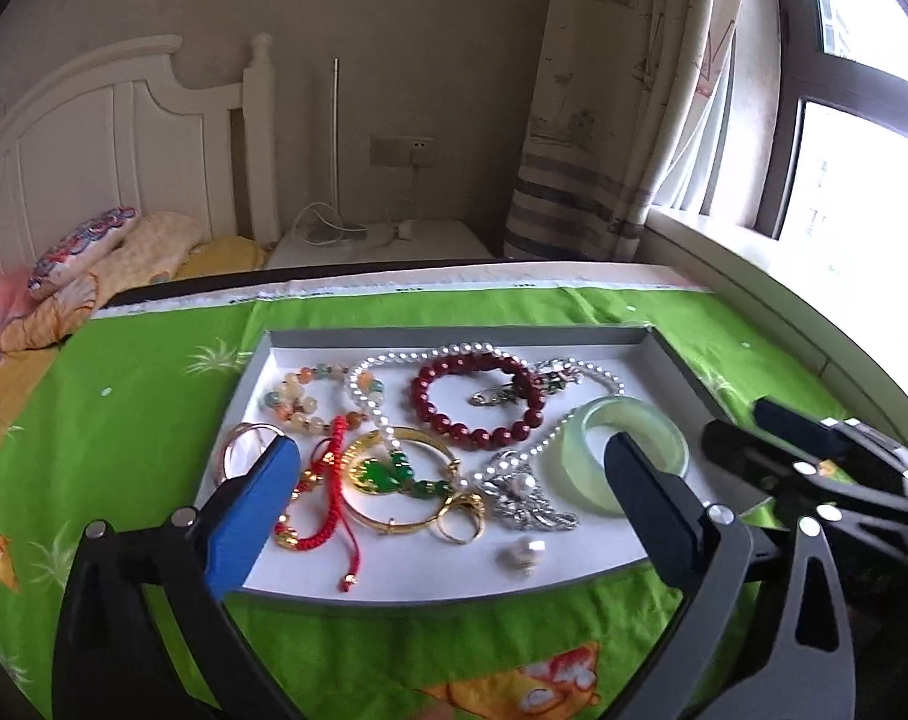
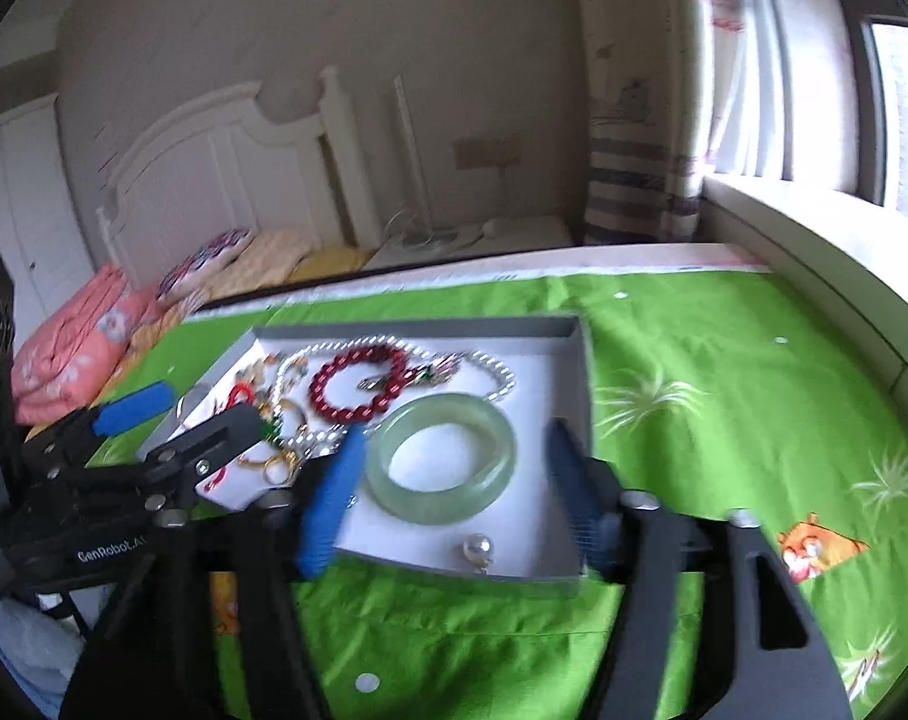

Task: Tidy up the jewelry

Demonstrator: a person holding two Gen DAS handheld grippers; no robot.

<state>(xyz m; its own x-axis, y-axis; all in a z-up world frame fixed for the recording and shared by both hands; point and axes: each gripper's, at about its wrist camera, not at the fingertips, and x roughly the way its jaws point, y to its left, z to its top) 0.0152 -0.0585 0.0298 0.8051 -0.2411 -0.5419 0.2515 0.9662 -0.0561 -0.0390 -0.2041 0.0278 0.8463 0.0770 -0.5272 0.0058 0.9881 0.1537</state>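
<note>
A: Left hand-held gripper (image 1: 447,480) stood spread wide over the tray (image 1: 454,591), nothing held. Right hand-held gripper (image 2: 454,462) stood partly spread, empty, its jaws flanking the jade bangle (image 2: 441,459) without touching it.

B: Jewelry location?

A: All inside the tray on the green cloth (image 1: 153,372); pearl necklace (image 1: 369,396), red bead bracelet (image 1: 472,402) and gold bangle (image 1: 405,480) lay overlapped.

B: Risk?

A: Judged: lifting one tangled piece could drag neighbours out; a smooth bangle could slip.

B: View differences?

A: Left view showed the red cord bracelet (image 1: 327,498) clearly; in the right view the other gripper partly hid it.

White headboard (image 1: 111,138), striped curtain (image 1: 604,120)
</note>
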